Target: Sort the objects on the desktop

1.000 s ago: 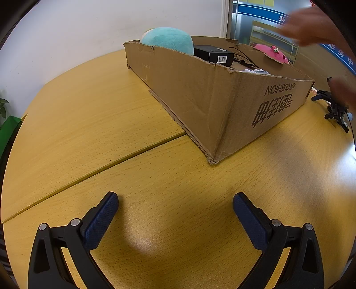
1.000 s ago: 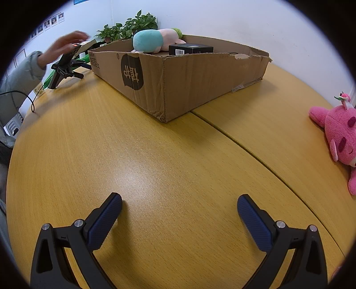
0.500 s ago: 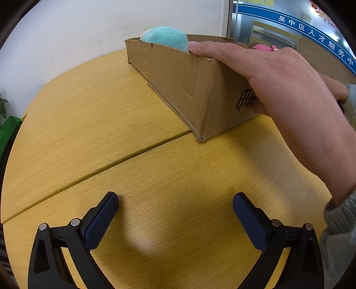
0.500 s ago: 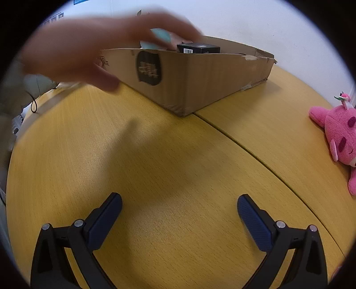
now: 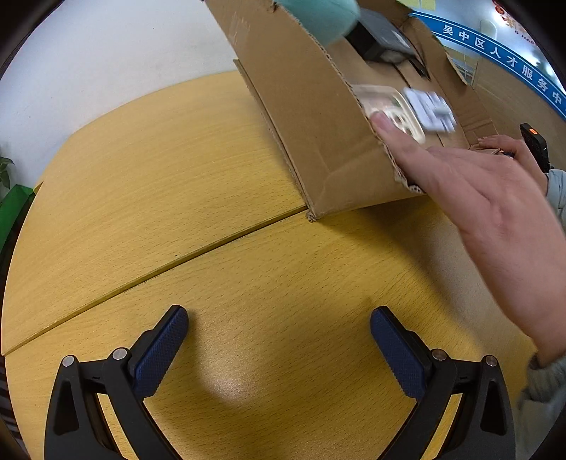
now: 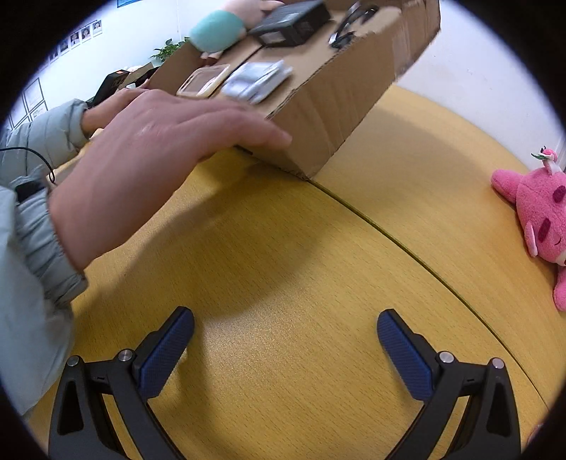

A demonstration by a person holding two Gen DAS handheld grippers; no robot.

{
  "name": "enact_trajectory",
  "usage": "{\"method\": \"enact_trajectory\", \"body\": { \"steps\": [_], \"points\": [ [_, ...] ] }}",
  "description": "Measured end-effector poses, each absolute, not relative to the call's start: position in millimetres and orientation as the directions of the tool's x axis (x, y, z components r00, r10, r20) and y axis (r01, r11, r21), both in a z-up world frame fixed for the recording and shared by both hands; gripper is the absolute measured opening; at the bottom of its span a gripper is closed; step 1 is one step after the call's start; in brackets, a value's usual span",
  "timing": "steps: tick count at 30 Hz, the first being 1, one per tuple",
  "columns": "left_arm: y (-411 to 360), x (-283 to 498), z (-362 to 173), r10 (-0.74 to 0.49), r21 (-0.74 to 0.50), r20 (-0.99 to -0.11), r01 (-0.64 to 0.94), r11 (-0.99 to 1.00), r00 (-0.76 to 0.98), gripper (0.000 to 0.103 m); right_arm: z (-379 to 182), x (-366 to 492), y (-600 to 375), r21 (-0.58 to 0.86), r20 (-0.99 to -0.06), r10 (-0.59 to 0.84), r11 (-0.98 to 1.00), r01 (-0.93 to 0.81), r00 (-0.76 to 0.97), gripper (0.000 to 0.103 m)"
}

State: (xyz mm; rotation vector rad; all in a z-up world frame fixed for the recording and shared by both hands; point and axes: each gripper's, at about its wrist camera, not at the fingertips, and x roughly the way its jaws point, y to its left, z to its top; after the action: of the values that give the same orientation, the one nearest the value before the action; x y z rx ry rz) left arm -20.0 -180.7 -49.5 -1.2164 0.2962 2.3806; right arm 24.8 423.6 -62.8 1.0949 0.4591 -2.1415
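Observation:
A cardboard box point(image 5: 318, 116) point(image 6: 339, 102) stands tilted up on one edge on the yellow table, with a person's hand point(image 5: 488, 212) point(image 6: 152, 148) gripping its near wall. Inside slide a teal plush point(image 5: 318, 14) point(image 6: 215, 33), a black box point(image 6: 290, 23), a clear plastic case point(image 5: 389, 106) point(image 6: 203, 81) and a grey packet point(image 5: 429, 109) point(image 6: 256, 83). My left gripper point(image 5: 279, 339) is open over bare tabletop, well short of the box. Over the table nearer me, my right gripper point(image 6: 284, 341) is also open and holds nothing.
A pink plush point(image 6: 541, 208) lies on the table at the right edge of the right wrist view. A seam point(image 5: 159, 269) runs across the tabletop. A second hand point(image 5: 509, 148) holds the box's far side. Green plant leaves point(image 6: 166, 49) stand by the wall.
The person's hand has come in, taken hold of the box and tipped it up toward me. The things inside now slide, blurred. Both grippers have stayed where they were.

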Motion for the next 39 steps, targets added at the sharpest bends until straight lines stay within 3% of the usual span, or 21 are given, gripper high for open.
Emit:
{"method": "enact_trajectory", "body": {
  "steps": [39],
  "points": [
    [-177.4, -32.1, -44.0, 0.29, -0.011, -0.808, -0.479, -0.878, -0.513, 0.103, -61.2, 22.8, 427.5, -0.006, -0.812, -0.409, -0.707, 0.707, -0.417, 0.103]
  ]
}}
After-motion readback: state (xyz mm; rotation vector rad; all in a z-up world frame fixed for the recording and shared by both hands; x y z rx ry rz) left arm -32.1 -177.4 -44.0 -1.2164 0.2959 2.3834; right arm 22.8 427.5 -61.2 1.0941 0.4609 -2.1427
